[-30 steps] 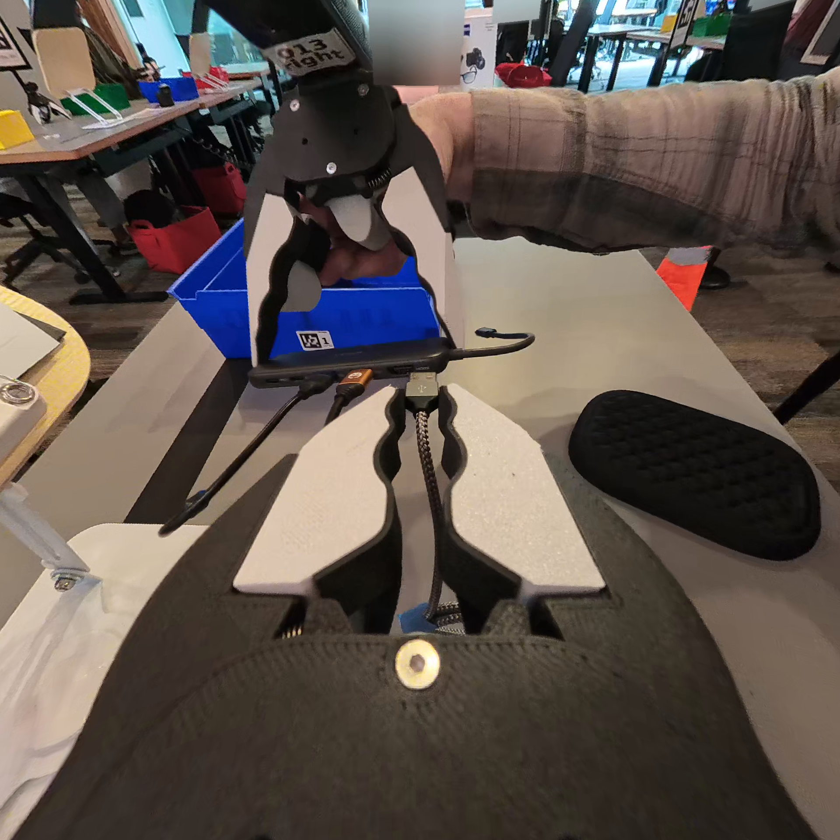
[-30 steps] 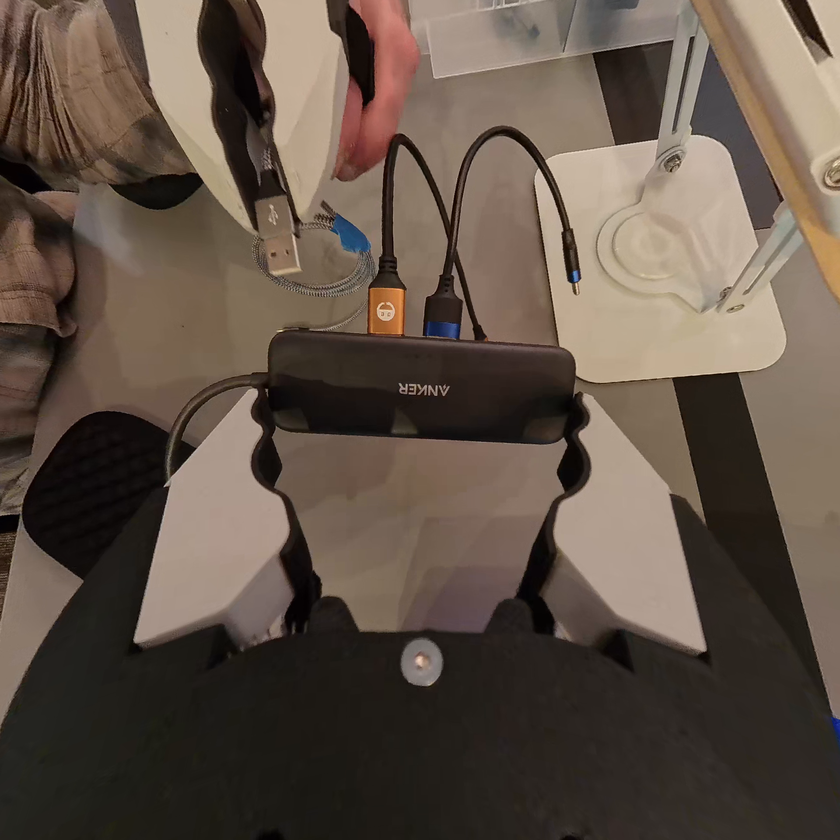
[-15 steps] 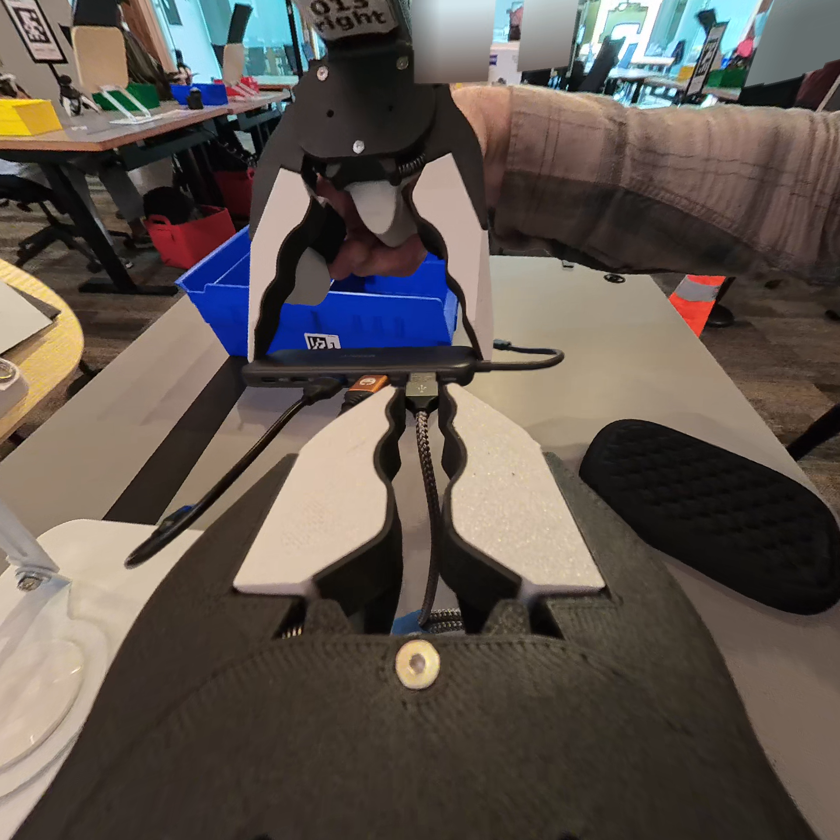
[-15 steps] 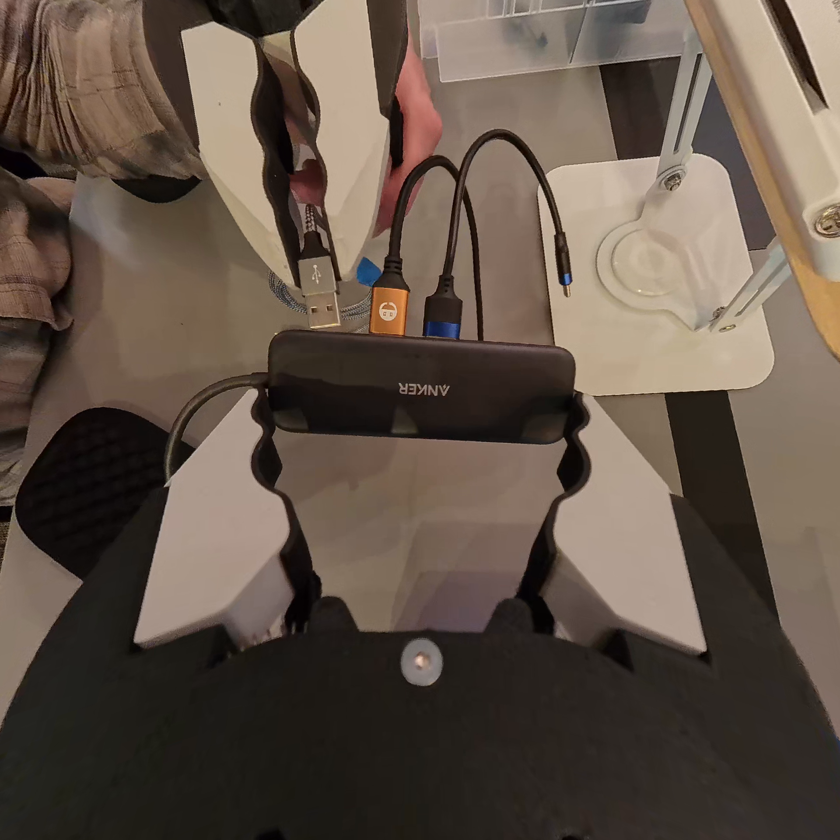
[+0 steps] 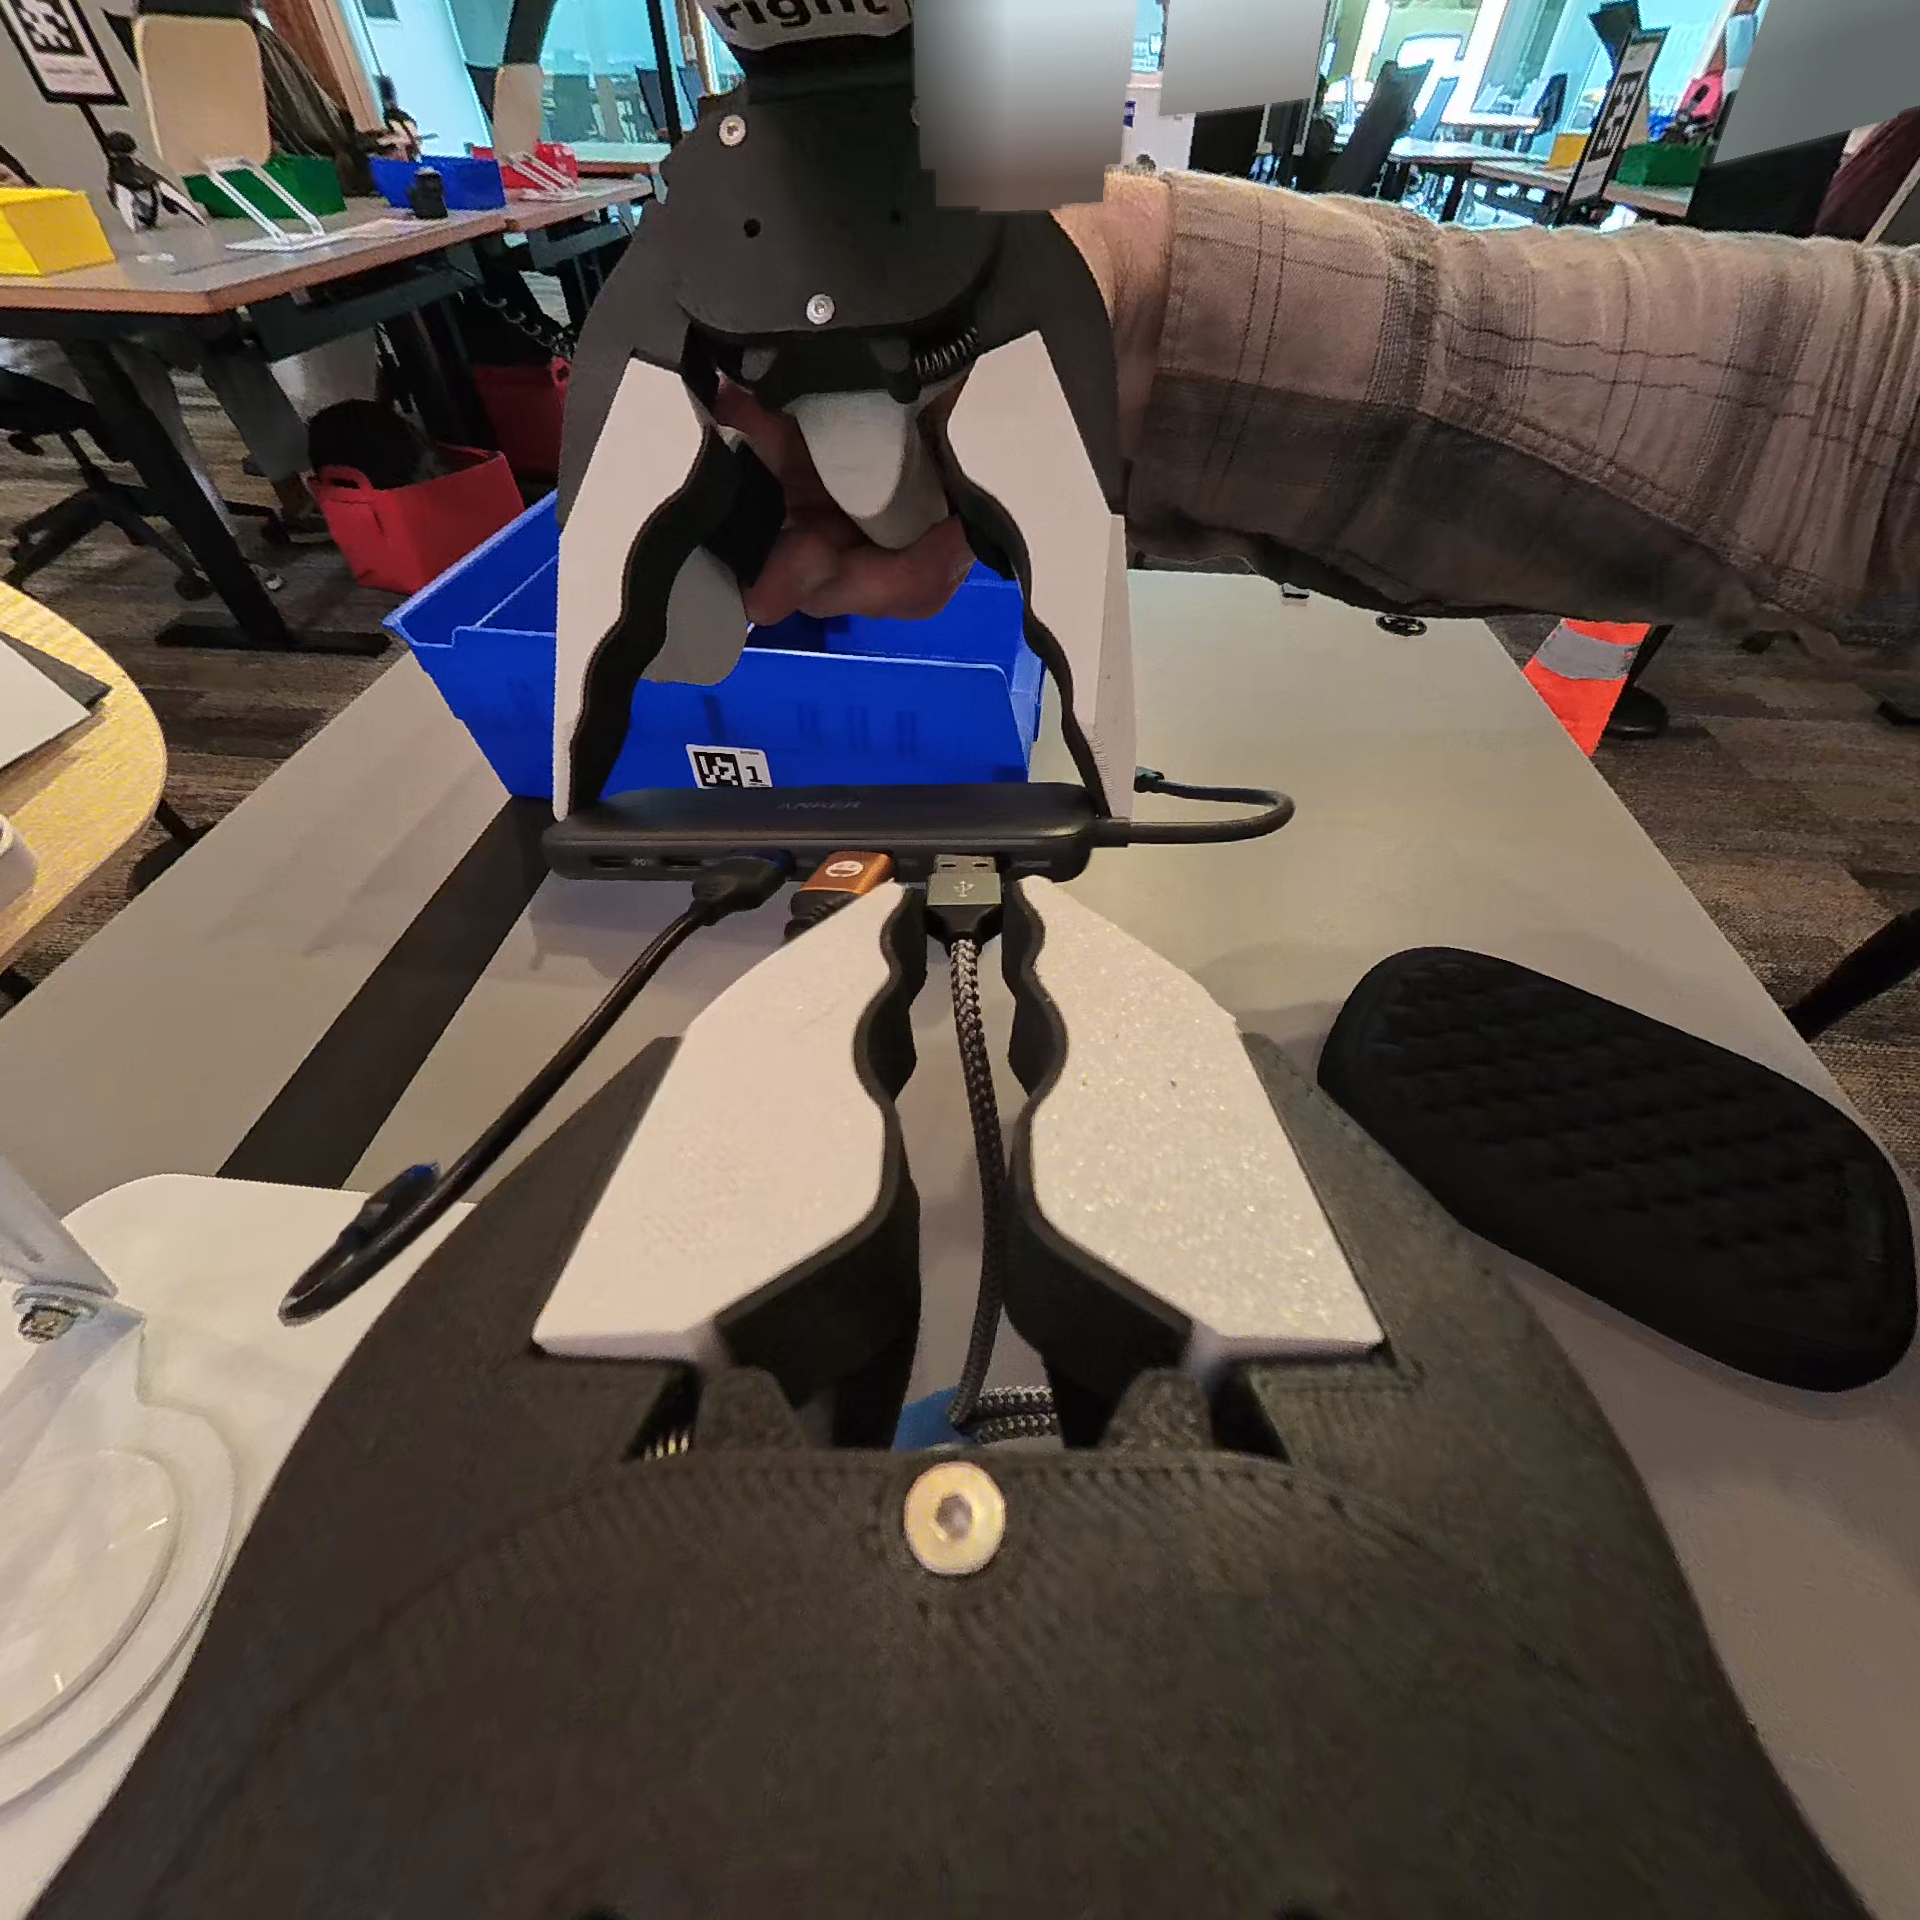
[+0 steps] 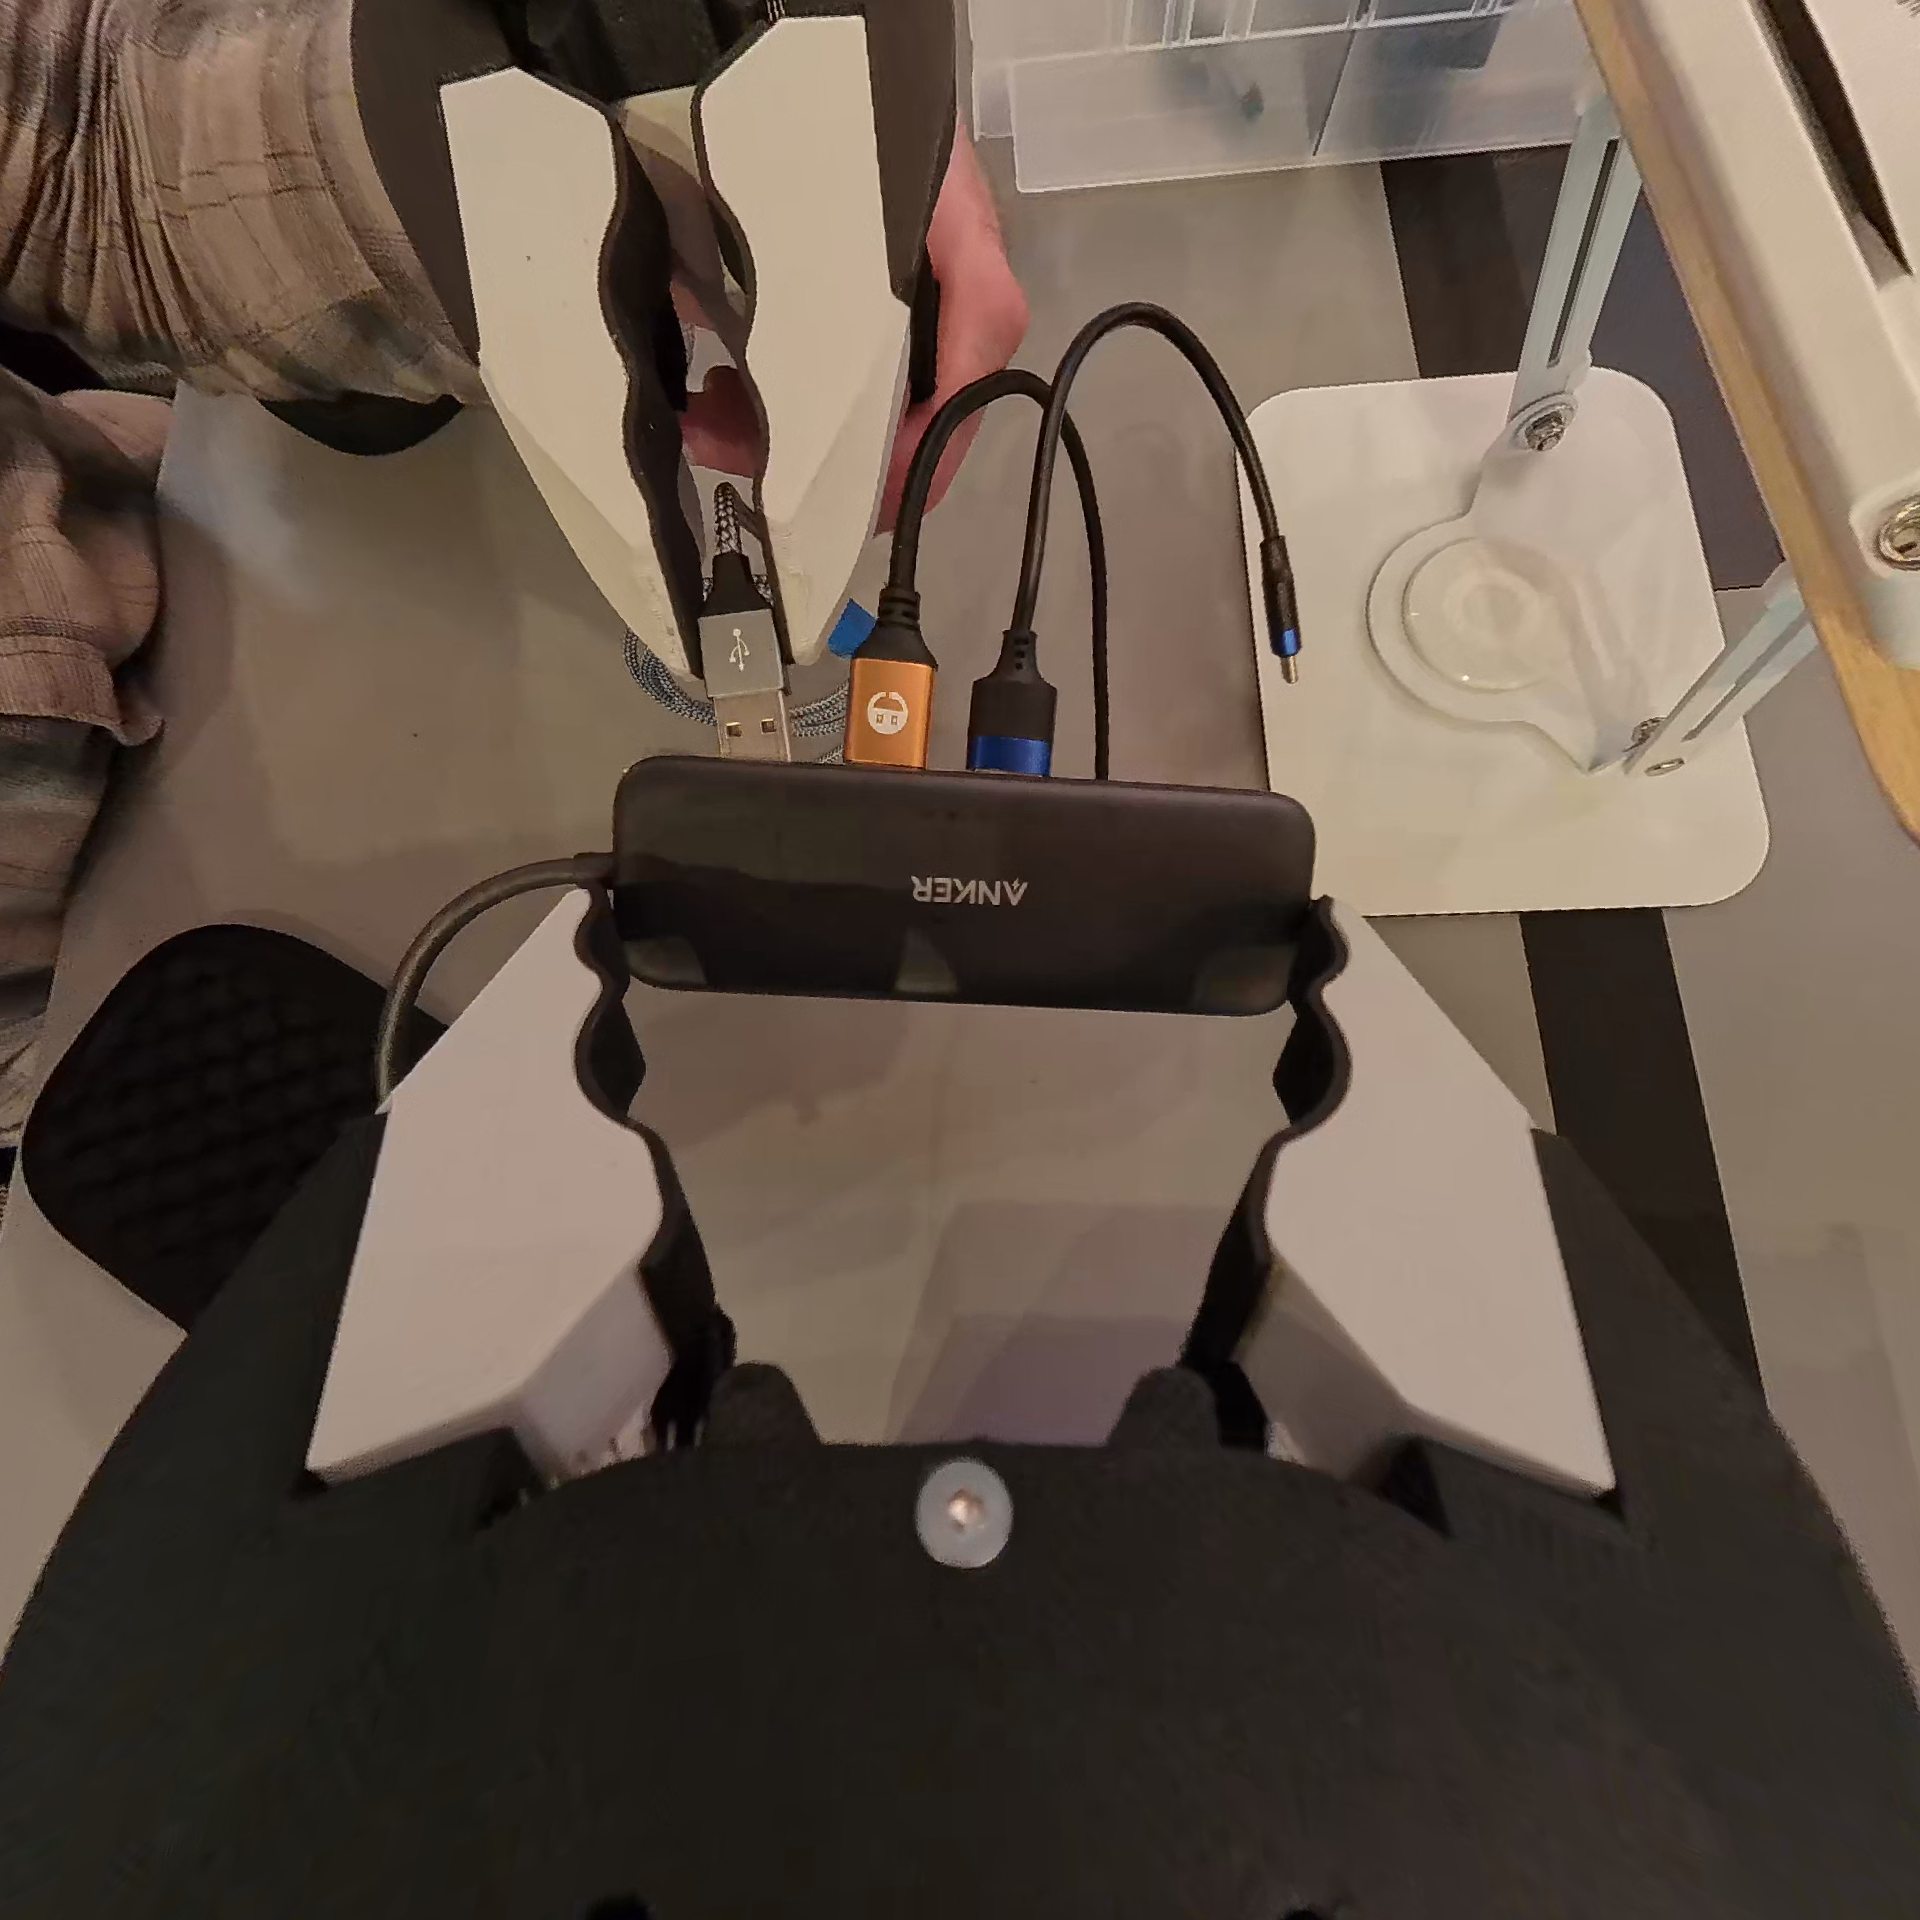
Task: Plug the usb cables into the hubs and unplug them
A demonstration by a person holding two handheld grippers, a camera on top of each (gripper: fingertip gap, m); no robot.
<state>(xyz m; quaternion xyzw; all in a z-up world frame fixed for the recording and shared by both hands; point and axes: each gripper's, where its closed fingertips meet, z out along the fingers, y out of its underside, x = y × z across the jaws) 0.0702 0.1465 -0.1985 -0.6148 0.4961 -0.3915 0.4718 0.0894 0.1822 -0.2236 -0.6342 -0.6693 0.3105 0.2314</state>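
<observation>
Grey table [image 5: 1403, 790] carries whole setup. Right gripper [image 6: 961, 935] spread wide, clamped on ends of black USB hub [image 6: 961, 873], pinning it flat. Left gripper [image 5: 961, 914] narrow, pinching silver braided USB-A plug [image 5: 964, 888] — metal tip at hub's port edge, not seated. Orange plug [image 6: 890, 701] and blue-collared plug [image 6: 1013, 717] already in. Step, by my reading: inserting third cable. Next: straight, level push into port — hub braced against shove.
</observation>
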